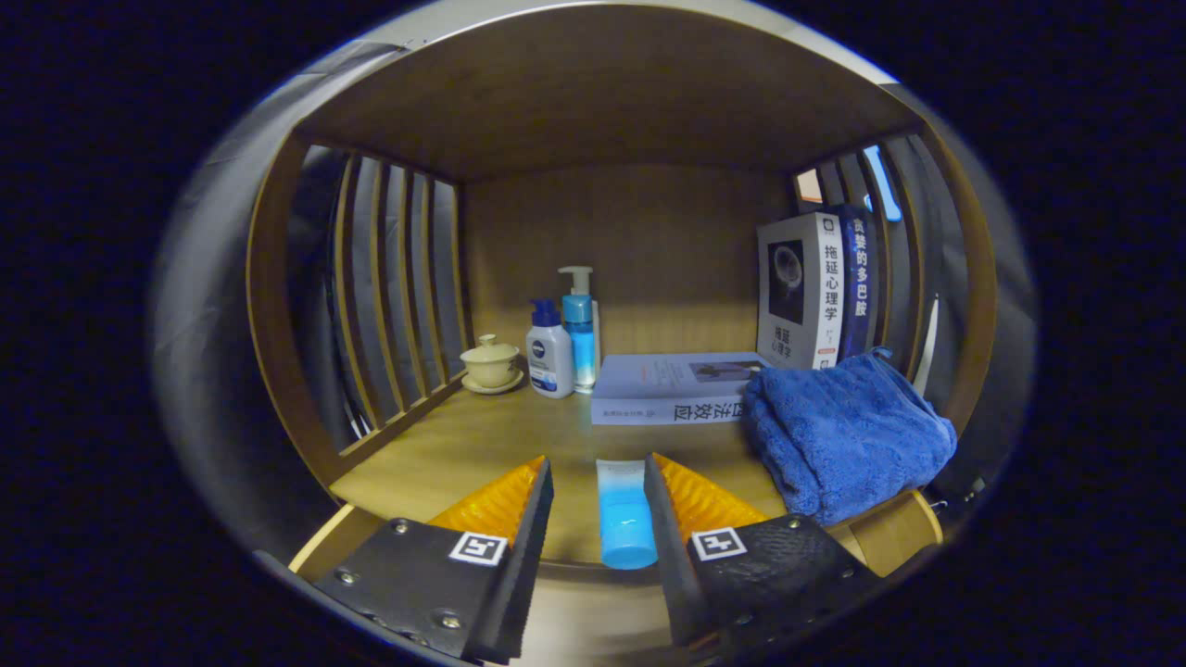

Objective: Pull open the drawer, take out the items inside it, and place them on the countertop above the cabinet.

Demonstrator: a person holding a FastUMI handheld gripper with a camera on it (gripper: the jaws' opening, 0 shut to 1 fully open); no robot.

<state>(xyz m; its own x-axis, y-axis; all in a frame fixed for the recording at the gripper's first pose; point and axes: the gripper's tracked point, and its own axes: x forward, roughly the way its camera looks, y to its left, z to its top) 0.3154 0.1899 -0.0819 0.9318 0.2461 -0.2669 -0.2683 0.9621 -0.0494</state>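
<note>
Wooden slatted walls and a wooden back panel enclose the desk (445, 454) on which everything is set. At its front edge a blue-and-white plastic tube (624, 514) is laid with its long axis running away from the tool (598, 519), blue end nearest. Its sides are partly covered by the fingers, so contact cannot be judged. The tool's fingers are held apart, the tube between them. Just beyond, a pale flat-lying book (672, 389) is seen, beside a folded blue towel (843, 445). Farther back, two pump bottles (561, 347), a cream lidded cup (490, 364) and upright books (815, 292) are placed.
</note>
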